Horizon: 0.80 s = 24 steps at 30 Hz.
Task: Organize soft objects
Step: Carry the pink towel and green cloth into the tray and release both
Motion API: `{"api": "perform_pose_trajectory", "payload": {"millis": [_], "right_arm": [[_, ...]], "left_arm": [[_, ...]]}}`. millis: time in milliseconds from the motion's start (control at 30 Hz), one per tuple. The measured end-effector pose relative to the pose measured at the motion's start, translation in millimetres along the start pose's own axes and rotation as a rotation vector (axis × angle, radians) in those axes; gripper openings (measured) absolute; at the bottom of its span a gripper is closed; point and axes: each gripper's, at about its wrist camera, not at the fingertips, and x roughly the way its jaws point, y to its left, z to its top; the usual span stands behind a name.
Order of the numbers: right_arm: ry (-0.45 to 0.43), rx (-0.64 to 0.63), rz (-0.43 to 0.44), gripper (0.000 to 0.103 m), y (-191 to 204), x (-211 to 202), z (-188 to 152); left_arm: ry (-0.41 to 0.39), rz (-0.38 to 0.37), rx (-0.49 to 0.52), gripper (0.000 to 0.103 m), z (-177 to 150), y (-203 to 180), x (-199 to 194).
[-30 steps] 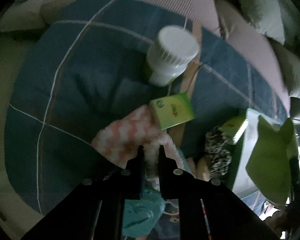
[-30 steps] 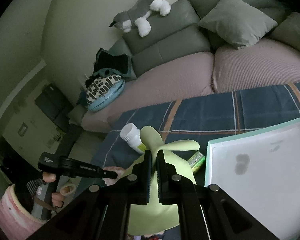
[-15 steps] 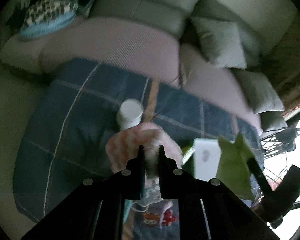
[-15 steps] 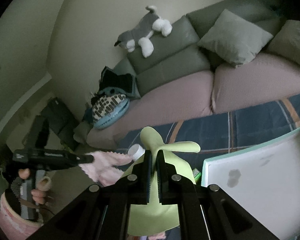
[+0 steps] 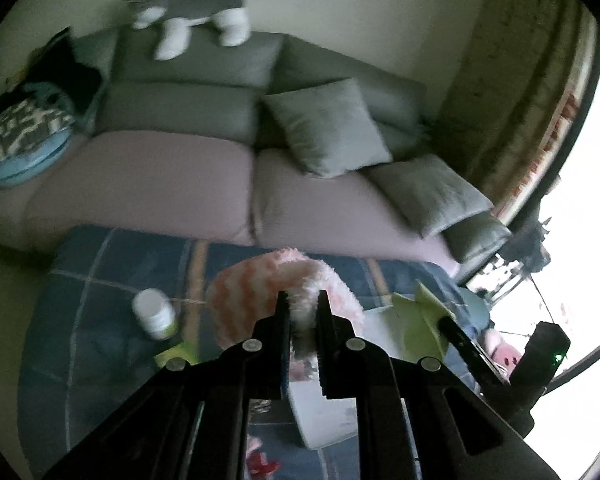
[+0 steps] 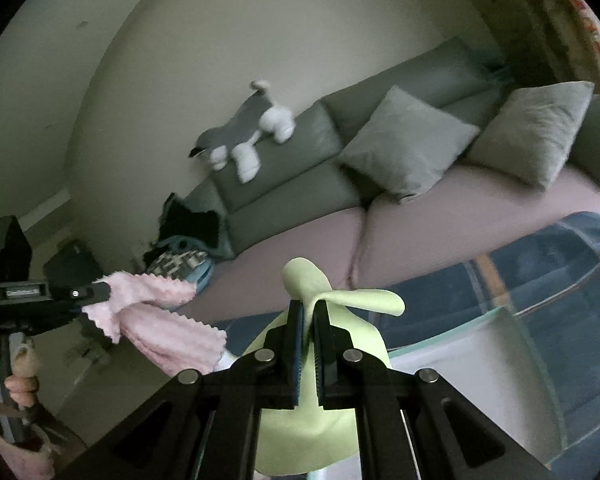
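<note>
Both cloths lifted higher — sofa nearer

cloth: pink-white zigzag | second cloth: plain lime green | blanket: navy plaid, pale and tan lines | plush dog: grey-white

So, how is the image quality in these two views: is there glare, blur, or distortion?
Left wrist view: dim room, the window at the right edge is blown out white; the sofa and plush dog are smeared by motion blur. Right wrist view: also dim, no glare, somewhat sharper; the pink cloth is readable. Both: strong fisheye bending, black corners.
</note>
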Motion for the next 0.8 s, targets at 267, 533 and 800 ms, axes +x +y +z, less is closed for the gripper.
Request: {"api": "perform_pose_trajectory", "payload": {"millis": [267,533,800], "right_arm": [[0.019,0.040,-0.118,0.005,-39.2,-9.5,2.4],[0.080,0.057,-0.156,0.005,-58.9,8.0,-0.6],[0.203,0.125,-0.189,0.005,-92.1,43.6,-22.1]], "left_arm": [[0.079,-0.116,0.016,0.011,-11.1,-52.9,59.3],[0.167,-0.088,0.016,0.011,-33.3,-69.4,123.1],[0.241,-0.046,0.000,0.011,-57.5,-67.4,171.4]]}}
